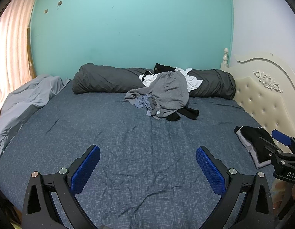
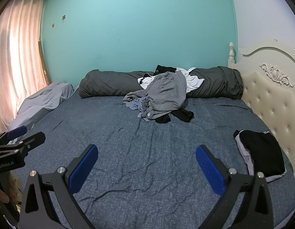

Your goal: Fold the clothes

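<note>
**Left wrist view: wide bed, clothes heaped at the far side**

Left wrist view, over a bed (image 1: 128,152) covered in a creased blue-grey sheet. Left gripper (image 1: 148,164) low in the foreground, jaws spread wide, nothing between the blue pads, only bare sheet beneath. Far across the bed, a pile of clothes (image 1: 166,93): grey top uppermost, white and black pieces under it, a small blue scrap at its left edge, black fabric poking out at the near right. Pile partly draped over a long dark grey rolled duvet (image 1: 101,80) lying against the teal wall (image 1: 128,28). Near the right edge of the bed, just beside the cream tufted headboard (image 1: 261,95), a folded black garment (image 1: 252,141) with a pale grey edge, well apart from the pile. Crumpled light grey bedding (image 1: 27,99) at the left edge, below a pink curtain (image 1: 12,47) lit from behind.

Right wrist view, much the same scene. Right gripper (image 2: 146,162) also low over the bare sheet, jaws wide, holding nothing. Folded black garment close at its right. Part of the left gripper at the left edge of this view, with fingers of a hand (image 2: 2,196) below it.
</note>
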Available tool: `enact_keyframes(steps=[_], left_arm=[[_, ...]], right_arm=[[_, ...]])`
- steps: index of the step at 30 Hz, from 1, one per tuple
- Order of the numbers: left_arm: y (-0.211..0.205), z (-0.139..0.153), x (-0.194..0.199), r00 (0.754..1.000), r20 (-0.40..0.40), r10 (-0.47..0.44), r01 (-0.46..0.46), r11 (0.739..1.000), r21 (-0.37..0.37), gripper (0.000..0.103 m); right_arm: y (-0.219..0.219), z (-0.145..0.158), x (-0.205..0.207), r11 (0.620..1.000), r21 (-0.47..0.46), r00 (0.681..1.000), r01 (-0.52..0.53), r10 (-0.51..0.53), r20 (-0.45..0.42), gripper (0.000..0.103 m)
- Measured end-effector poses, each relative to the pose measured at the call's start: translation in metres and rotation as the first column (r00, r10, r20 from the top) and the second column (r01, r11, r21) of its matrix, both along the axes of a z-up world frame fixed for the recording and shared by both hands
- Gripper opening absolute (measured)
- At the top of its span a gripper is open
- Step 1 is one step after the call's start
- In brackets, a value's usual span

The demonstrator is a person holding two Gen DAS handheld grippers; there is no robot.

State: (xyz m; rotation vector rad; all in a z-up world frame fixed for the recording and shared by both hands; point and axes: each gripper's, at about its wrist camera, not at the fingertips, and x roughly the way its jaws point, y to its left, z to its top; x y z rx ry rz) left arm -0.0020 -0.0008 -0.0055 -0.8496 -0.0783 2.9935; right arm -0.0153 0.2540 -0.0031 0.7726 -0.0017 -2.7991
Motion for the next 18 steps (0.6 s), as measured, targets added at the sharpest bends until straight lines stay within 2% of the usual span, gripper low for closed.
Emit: enact_keyframes(steps=[18], left_arm=[[0.0012,0.0045,0.0016,1.000,-0.006,0.004,-0.004,1.000,-0.007,0.103]], right_arm=[[-0.0001,0.0038,-0.0039,1.000,-0.008,1.000,0.000,0.000,0.004,0.103]])
